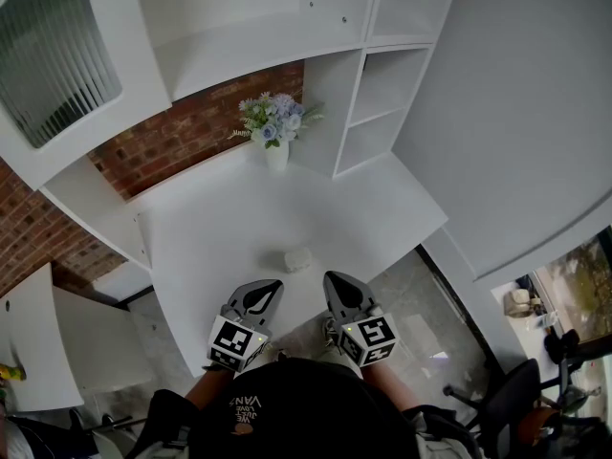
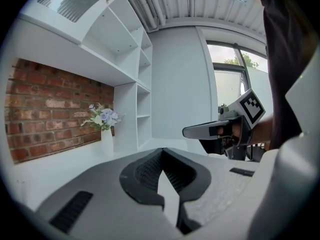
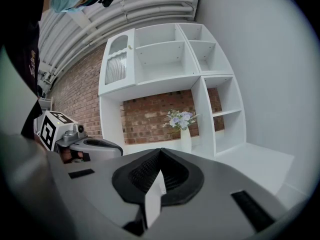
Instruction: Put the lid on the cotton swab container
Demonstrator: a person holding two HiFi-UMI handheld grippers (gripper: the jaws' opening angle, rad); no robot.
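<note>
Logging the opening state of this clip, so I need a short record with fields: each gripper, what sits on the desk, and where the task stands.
left gripper: shut, empty, near the desk's front edge
right gripper: shut, empty, beside the left one
desk: white, with a brick wall behind it
target: small pale object on the desk ahead of both grippers, likely the container; too small to tell the lid apart
other item: vase of flowers at the back, beside the shelf unit
task status: nothing gripped yet
</note>
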